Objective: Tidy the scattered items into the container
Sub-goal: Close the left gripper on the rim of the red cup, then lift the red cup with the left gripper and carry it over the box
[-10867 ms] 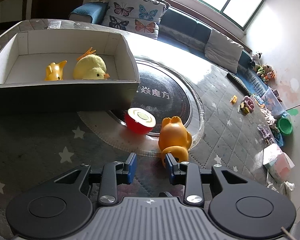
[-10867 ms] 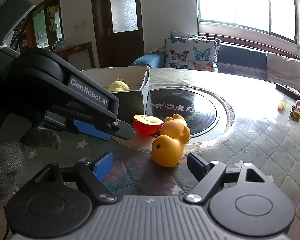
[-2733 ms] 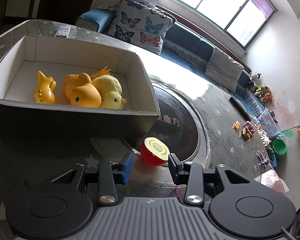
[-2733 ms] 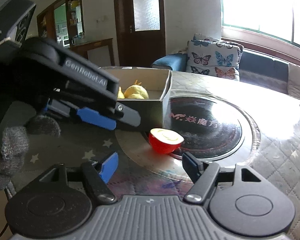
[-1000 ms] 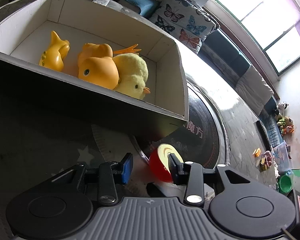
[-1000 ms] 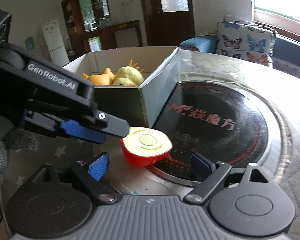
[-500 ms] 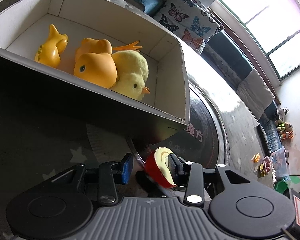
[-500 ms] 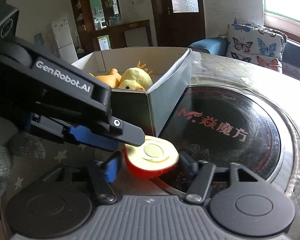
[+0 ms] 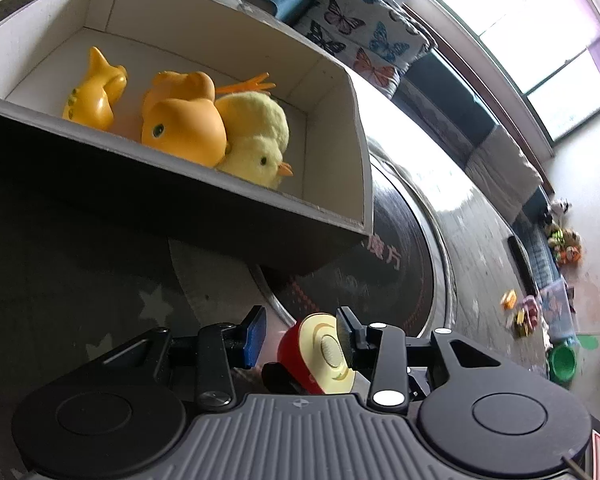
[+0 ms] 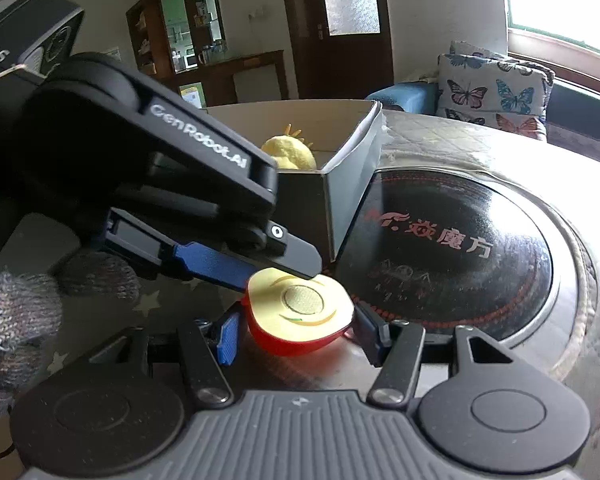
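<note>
box [image 9: 332, 128]: matt cardboard; apple half [image 10: 300, 320]: glossy red plastic, matt cream face; chick [image 9: 256, 136]: fuzzy plush; duck [image 9: 180, 120]: smooth semi-gloss plastic; induction plate [image 10: 460, 248]: glossy black glass

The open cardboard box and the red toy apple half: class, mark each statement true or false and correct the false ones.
1. The open cardboard box holds three yellow and orange toys. True.
2. The red toy apple half lies inside the box. False: it is outside, between the right gripper pads.
3. The fluffy yellow plush chick touches the orange rubber duck. True.
4. The left gripper is clamped shut on the chick. False: it is open, beside the apple half.
</note>
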`<action>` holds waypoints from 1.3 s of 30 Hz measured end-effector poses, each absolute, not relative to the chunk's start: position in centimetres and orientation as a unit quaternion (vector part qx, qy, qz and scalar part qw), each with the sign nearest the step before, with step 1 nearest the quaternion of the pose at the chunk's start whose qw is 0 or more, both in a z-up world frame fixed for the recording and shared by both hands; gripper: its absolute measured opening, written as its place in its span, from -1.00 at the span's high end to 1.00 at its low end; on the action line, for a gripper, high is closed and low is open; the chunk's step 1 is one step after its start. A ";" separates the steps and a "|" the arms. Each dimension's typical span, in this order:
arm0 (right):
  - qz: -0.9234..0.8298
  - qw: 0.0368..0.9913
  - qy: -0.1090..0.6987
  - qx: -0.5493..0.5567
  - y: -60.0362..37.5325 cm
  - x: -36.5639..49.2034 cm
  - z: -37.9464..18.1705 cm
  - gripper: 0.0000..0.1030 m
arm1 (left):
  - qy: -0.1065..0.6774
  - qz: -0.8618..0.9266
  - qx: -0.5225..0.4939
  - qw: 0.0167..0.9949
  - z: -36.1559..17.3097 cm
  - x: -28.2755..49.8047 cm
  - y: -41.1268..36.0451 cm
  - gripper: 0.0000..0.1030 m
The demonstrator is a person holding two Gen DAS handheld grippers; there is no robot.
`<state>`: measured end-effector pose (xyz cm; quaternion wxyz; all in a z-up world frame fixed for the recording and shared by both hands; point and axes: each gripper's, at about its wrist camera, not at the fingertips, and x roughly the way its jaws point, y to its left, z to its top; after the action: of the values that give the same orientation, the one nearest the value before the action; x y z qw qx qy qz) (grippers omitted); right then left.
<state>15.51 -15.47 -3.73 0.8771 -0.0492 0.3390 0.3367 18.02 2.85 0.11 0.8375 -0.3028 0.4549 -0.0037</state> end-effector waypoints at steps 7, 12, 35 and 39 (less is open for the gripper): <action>0.330 0.884 0.328 -0.054 -15.0 13.3 -3.7 -0.14 | 0.474 -0.032 -0.276 0.836 -0.2 17.4 3.0 0.20; 0.329 0.886 0.320 -0.069 -14.1 12.2 -3.8 -0.14 | 0.483 -0.057 -0.249 0.838 0.0 16.9 2.7 0.20; 0.312 0.895 0.310 -0.077 -12.5 11.0 -3.1 -0.14 | 0.478 -0.099 -0.236 0.840 0.5 15.7 3.5 0.21; 0.313 0.897 0.301 -0.078 -12.2 11.0 -2.0 -0.14 | 0.465 -0.102 -0.233 0.848 1.8 15.4 3.9 0.22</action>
<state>11.03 -12.21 -1.96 0.8974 -0.0780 0.3005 0.3134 15.37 3.87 1.84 0.8481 -0.2330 0.4647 -0.1024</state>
